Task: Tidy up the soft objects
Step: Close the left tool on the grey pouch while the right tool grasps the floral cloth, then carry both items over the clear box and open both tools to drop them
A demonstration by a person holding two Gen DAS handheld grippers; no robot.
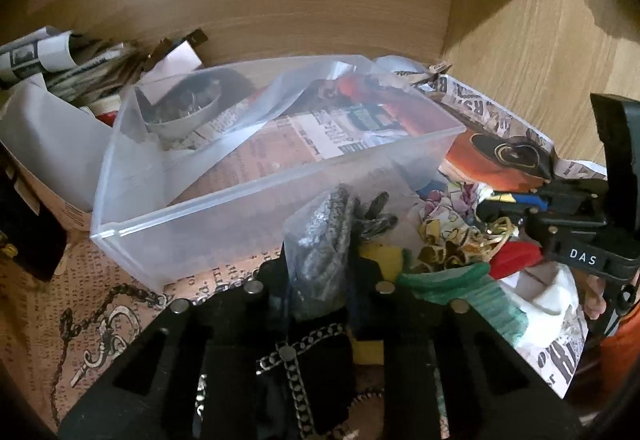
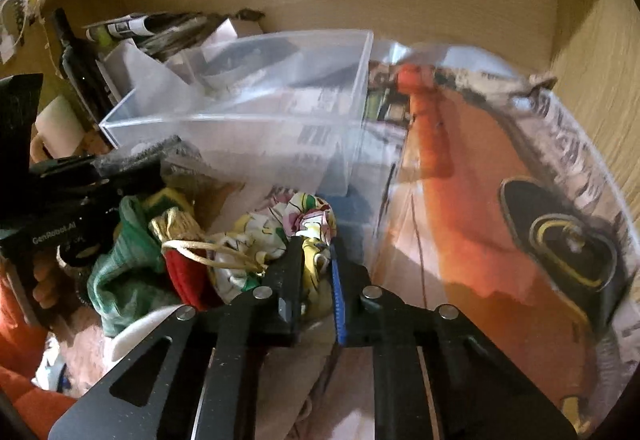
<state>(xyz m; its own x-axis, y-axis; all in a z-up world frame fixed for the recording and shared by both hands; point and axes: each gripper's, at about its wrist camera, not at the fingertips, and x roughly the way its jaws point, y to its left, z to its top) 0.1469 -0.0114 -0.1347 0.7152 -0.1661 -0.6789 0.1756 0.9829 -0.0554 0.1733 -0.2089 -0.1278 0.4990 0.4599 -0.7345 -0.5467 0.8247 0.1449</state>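
Note:
My left gripper is shut on a grey knitted glove and holds it just in front of a clear plastic bin. My right gripper is shut on a floral cloth that lies in a pile of soft things: a green cloth, a red piece and a gold drawstring pouch. The right gripper also shows at the right edge of the left wrist view, over the same pile. The left gripper shows at the left of the right wrist view.
The bin stands on printed paper in a wooden corner. A clear plastic bag lies over an orange picture at right. Rolled papers, a white box and a dark bottle crowd the back left.

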